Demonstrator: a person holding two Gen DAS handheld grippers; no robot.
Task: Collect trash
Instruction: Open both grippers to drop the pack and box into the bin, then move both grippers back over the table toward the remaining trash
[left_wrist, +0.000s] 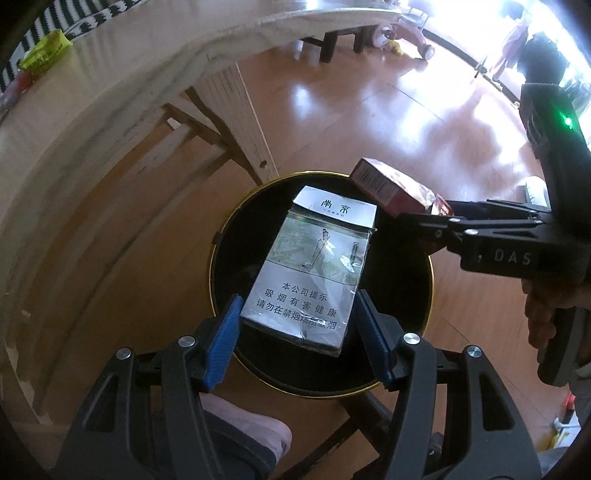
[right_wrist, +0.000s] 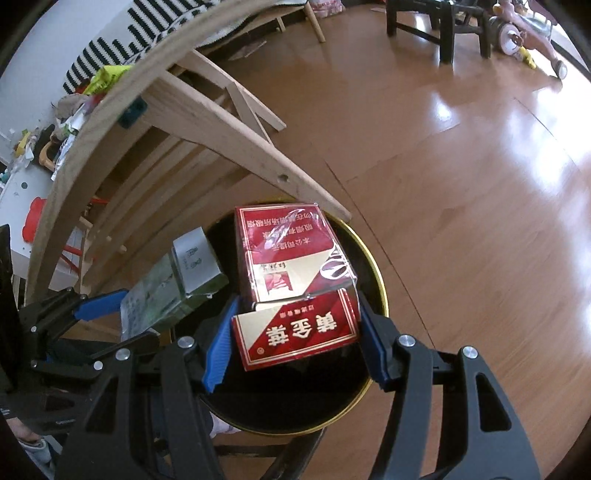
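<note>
My left gripper (left_wrist: 297, 310) is shut on a silver-white cigarette pack (left_wrist: 314, 269), holding it over the open mouth of a round black bin with a gold rim (left_wrist: 430, 291). My right gripper (right_wrist: 295, 314) is shut on a red cigarette pack (right_wrist: 291, 273) with its lid flipped open, also above the bin (right_wrist: 376, 273). In the left wrist view the red pack (left_wrist: 384, 184) hangs over the bin's far right edge. In the right wrist view the silver pack (right_wrist: 173, 284) sits to the left of the red one.
A light wooden table (left_wrist: 110, 74) with slanted legs (left_wrist: 251, 122) stands just behind the bin; litter lies on it (left_wrist: 46, 53). The wooden floor (right_wrist: 461, 184) stretches to the right. A dark chair (right_wrist: 443, 22) and a toy ride-on (right_wrist: 524, 33) stand far back.
</note>
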